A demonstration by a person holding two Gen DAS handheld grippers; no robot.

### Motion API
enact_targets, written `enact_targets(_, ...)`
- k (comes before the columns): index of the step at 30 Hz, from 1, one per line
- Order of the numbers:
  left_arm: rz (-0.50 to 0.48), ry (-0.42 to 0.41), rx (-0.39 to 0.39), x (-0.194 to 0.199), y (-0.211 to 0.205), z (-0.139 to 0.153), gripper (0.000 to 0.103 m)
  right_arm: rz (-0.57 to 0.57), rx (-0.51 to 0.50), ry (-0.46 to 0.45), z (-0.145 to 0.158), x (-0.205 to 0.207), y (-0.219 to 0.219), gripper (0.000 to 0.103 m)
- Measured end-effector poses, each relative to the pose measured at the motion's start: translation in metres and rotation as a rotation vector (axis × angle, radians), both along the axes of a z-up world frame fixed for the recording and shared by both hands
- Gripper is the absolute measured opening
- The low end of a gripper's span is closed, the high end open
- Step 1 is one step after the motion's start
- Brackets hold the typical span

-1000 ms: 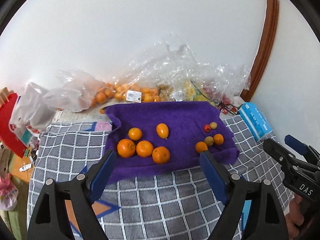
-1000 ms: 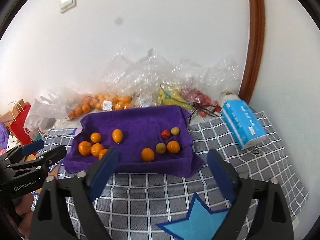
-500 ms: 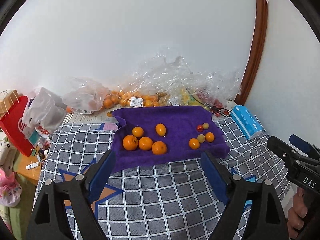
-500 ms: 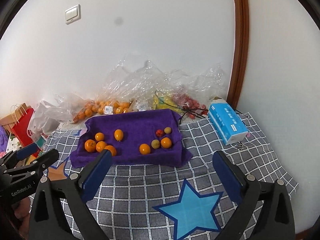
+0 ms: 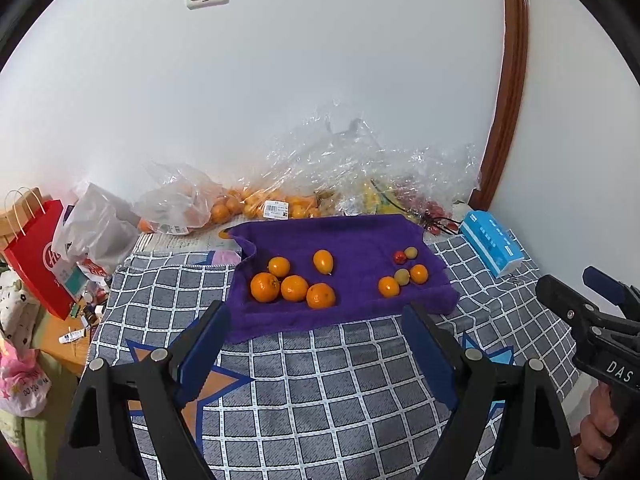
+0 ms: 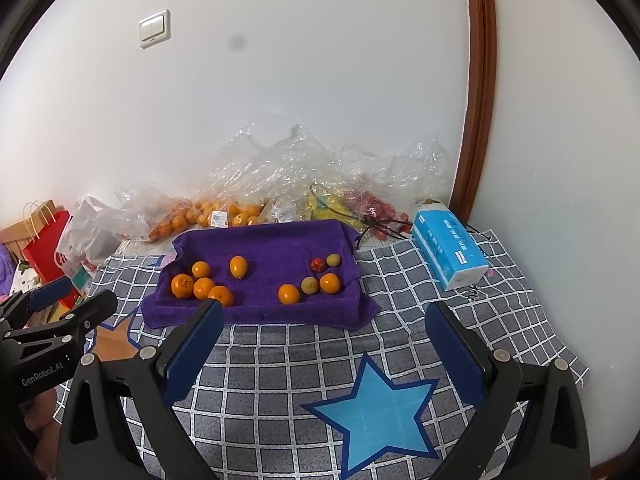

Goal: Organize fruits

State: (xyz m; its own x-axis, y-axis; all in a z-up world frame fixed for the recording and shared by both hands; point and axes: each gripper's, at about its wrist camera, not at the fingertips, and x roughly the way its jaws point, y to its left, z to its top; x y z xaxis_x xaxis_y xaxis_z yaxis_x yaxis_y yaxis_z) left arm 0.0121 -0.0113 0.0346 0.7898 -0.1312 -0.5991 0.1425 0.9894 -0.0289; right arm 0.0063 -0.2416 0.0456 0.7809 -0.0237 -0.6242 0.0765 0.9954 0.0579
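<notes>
Both grippers hang back over the grey checked tablecloth, nothing between their fingers. The left gripper has its blue-padded jaws spread wide and empty; the right gripper is just as wide, just as empty.

The fruit sits well ahead on the purple towel. At its left end is a cluster of four round oranges with an oval orange fruit just beside them; at the right end is a looser group of small orange, greenish and red fruits.

Behind the towel it gets murky: crumpled clear plastic bags along the wall hold more orange fruit, something yellow and something red, but the wrap glares too much to name them.

The right wrist view shows the whole light blue star printed on the cloth and the full blue tissue pack. The left wrist view cuts that star behind its own finger, yet shows an orange star and a red paper bag more fully, and a bit of the hand gripping the right tool at the edge.
</notes>
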Motion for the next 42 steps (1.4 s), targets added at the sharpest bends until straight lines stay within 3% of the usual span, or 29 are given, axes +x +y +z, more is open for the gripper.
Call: enact_targets(42,-0.001,-0.004,-0.006,-0.003,0.0024,0.0019,0.087,0.011,-0.015,-0.006,0.0022,-0.008,0.0098,0.099)
